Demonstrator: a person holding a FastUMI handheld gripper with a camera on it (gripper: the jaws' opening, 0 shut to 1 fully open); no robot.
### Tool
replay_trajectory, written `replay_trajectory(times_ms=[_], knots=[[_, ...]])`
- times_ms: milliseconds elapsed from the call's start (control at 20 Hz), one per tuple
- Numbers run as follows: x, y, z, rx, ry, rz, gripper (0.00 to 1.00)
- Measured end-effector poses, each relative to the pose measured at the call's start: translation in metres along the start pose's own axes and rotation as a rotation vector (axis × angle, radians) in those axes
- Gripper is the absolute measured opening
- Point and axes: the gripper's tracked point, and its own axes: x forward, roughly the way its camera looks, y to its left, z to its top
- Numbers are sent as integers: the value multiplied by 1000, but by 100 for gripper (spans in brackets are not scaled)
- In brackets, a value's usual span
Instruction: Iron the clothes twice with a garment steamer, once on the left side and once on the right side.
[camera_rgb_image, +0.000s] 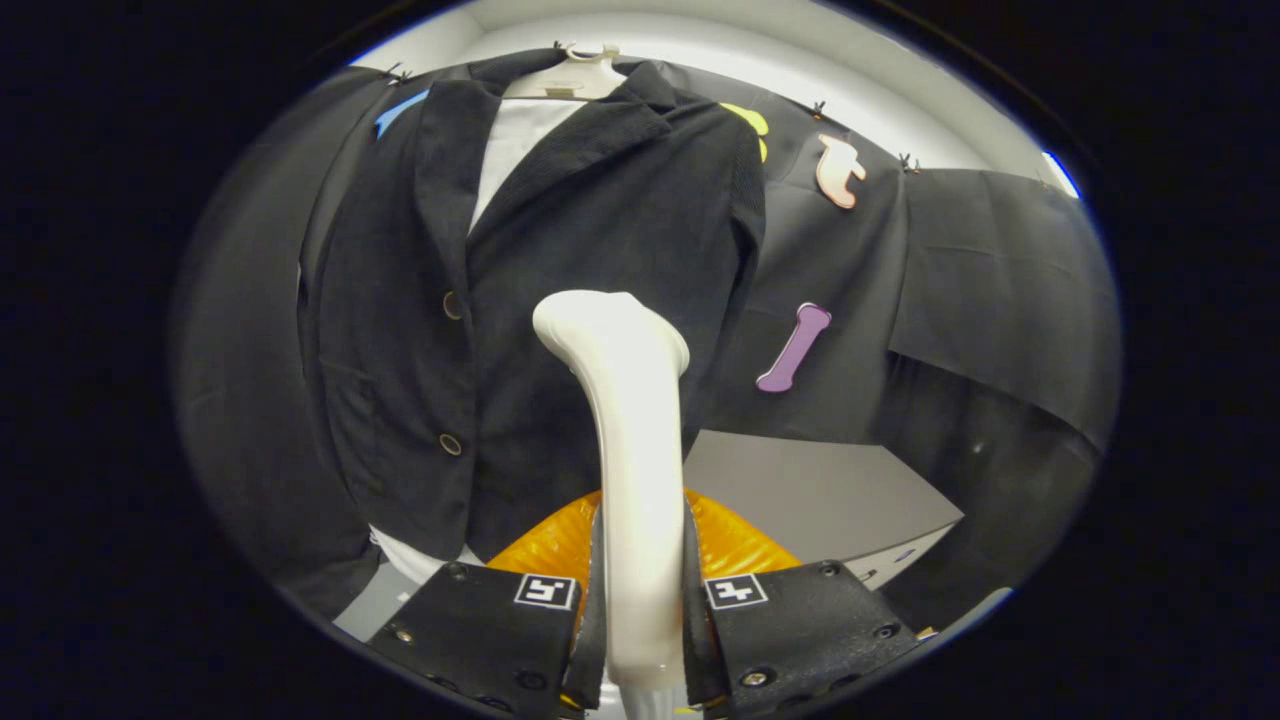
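Note:
A dark corduroy jacket (560, 300) hangs on a pale hanger (575, 78) over a white shirt (515, 145), straight ahead of me. My gripper (640, 590) is shut on the white handle of the garment steamer (630, 430), both fingers pressing its sides. The steamer rises between the fingers and bends at its top toward the jacket's right front panel, below the lapel. Its head faces away, so I cannot tell whether it touches the cloth. Two buttons (452, 305) run down the jacket's front edge, left of the steamer.
An orange glossy object (730, 545) lies just beyond the fingers, behind the steamer handle. A grey table top (810, 490) stretches to the right under the jacket's hem. Black cloth walls (1000, 300) close the booth behind and on both sides.

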Motion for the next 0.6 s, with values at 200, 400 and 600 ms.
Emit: replay_trajectory(times_ms=[200,400,600], knots=[[3,2,-16,0,20,0,34],[4,7,-29,-11,33,5,34],[8,10,-47,-43,48,-6,34]])
